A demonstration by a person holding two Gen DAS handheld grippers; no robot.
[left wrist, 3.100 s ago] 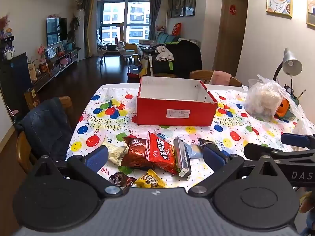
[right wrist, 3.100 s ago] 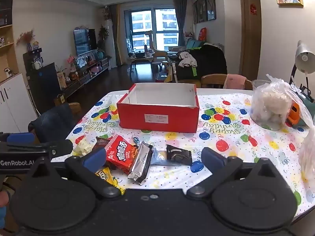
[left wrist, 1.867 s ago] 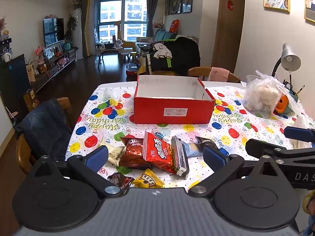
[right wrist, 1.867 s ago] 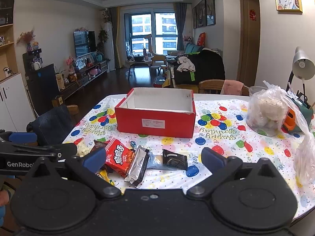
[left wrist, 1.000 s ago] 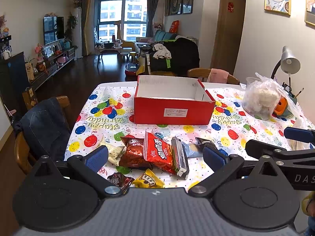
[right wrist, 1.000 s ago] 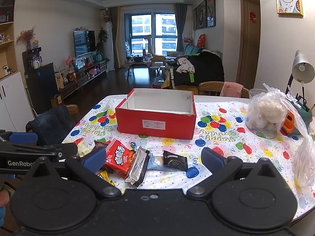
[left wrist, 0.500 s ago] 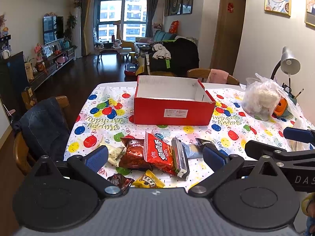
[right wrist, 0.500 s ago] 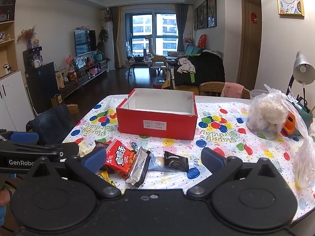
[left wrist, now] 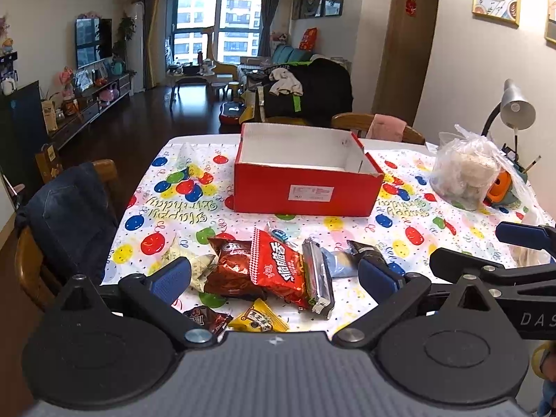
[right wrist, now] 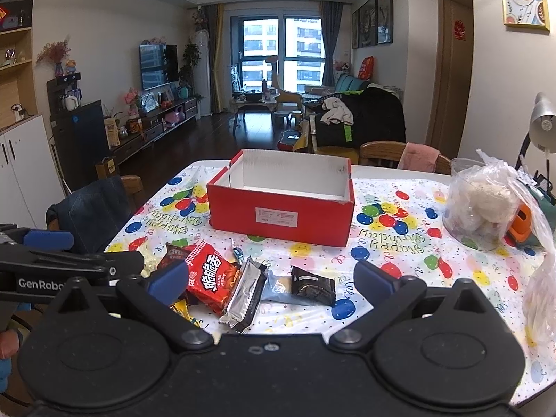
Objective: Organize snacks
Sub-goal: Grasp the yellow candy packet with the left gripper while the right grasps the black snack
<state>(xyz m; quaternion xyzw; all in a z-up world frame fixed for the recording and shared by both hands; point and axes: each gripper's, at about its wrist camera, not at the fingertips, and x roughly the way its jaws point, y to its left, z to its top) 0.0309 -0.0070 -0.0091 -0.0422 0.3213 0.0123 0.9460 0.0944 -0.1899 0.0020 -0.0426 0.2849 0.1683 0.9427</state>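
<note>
An open red box (left wrist: 307, 187) (right wrist: 281, 215) with a white inside stands mid-table and looks empty. Several snack packets lie near the front edge: a red packet (left wrist: 281, 271) (right wrist: 210, 276), a brown packet (left wrist: 232, 267), a silver bar (left wrist: 318, 278) (right wrist: 245, 290), a black packet (right wrist: 311, 285), a yellow packet (left wrist: 259, 319). My left gripper (left wrist: 274, 278) is open and empty, held over the packets. My right gripper (right wrist: 269, 278) is open and empty, just before the packets. Each gripper shows at the other view's edge.
The table wears a balloon-print cloth (left wrist: 173, 205). A clear bag of pale items (left wrist: 462, 170) (right wrist: 481, 205) and a desk lamp (left wrist: 514, 107) stand at the right. A chair with a dark jacket (left wrist: 66, 208) is at the left edge. Another bag (right wrist: 542, 299) sits at the near right.
Both grippers have drifted slightly back and up over three seconds, so the table looks a little farther. Jaws stay open. Nothing on the table has moved.
</note>
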